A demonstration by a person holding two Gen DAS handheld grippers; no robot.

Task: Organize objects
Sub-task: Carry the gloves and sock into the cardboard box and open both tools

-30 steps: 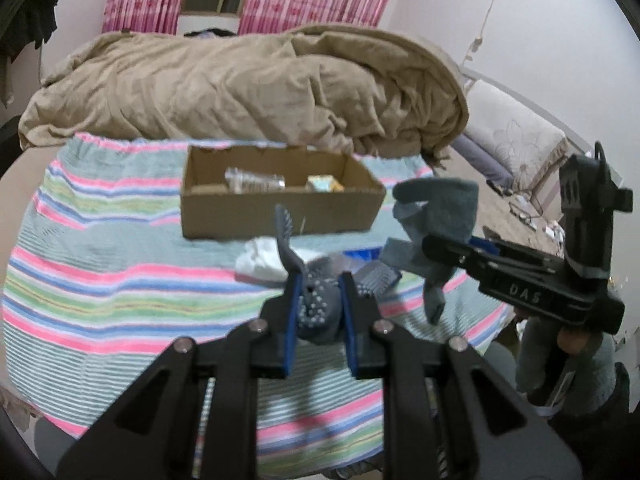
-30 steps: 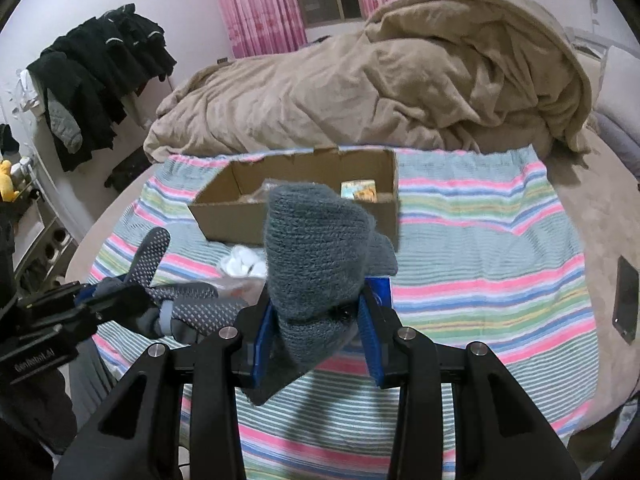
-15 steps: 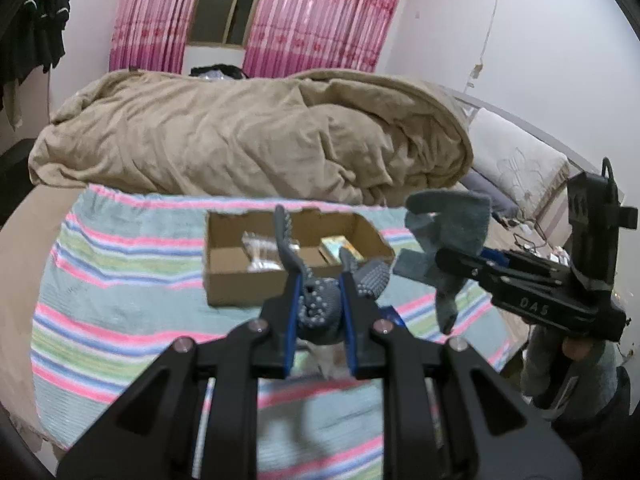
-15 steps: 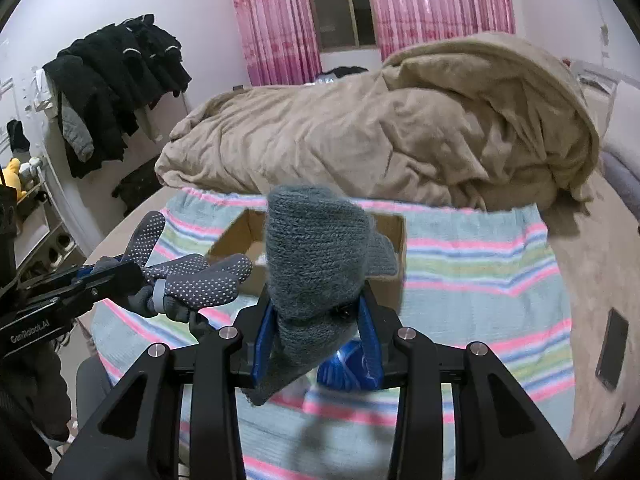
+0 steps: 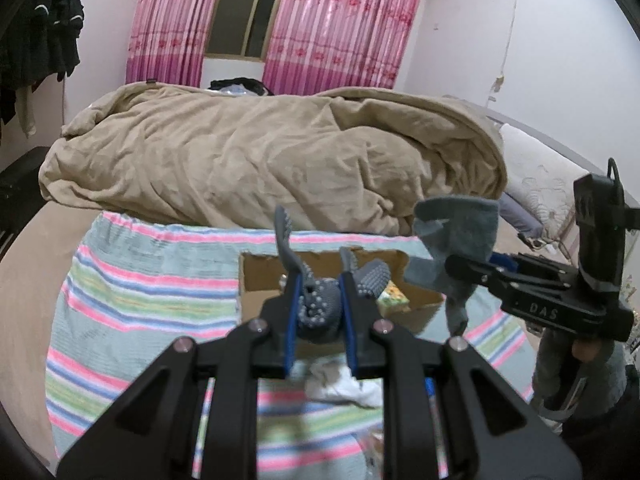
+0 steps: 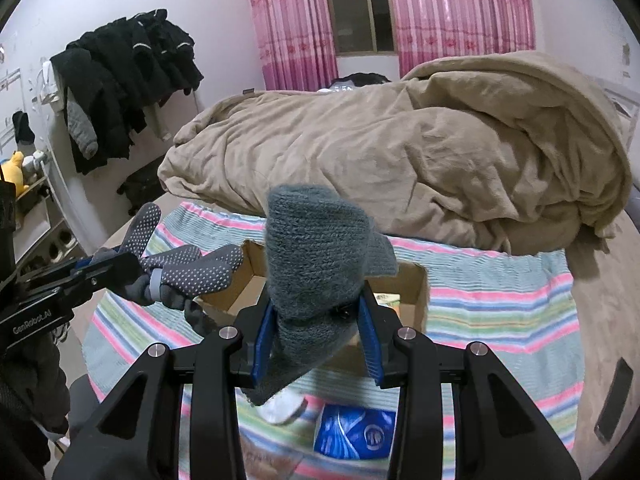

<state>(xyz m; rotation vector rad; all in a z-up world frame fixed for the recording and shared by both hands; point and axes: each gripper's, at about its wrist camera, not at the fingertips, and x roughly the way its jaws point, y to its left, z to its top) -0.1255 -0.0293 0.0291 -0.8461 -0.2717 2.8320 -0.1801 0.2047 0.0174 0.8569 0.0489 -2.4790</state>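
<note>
Left hand-held gripper (image 5: 320, 300) clamped narrow on a dotted grey glove (image 5: 320, 306), glove fingers sticking up and out past the tips, raised above the bed. Right hand-held gripper (image 6: 316, 320) closed on a grey knitted glove (image 6: 316, 256), bulk of the knit bunched above the tips, a loose flap hanging below them. Seen from the left wrist, right hand-held gripper (image 5: 452, 268) off to the right and slightly ahead, knitted glove (image 5: 456, 232) held at about the same height. Seen from the right wrist, left hand-held gripper (image 6: 136, 264) to the left, dotted glove (image 6: 188, 268) splayed out from it. Directly ahead of and below both hand-held grippers, an open cardboard box (image 5: 256, 280) on a striped blanket (image 5: 152, 292), a small yellow-green packet (image 5: 394, 298) inside near the right wall. Nearer than the box, just under the tips, crumpled white cloth (image 5: 340, 380) on the stripes; in the right wrist view, white cloth (image 6: 280, 406) beside a blue packet (image 6: 356, 428). Beyond the box, a heaped tan duvet (image 5: 260, 160) across the bed. Pink curtains (image 6: 460, 4) on the far wall, dark clothes (image 6: 128, 72) hanging far left of the right hand-held gripper. A dark flat device (image 6: 614, 400), perhaps a phone, lying far right on the bed.
</note>
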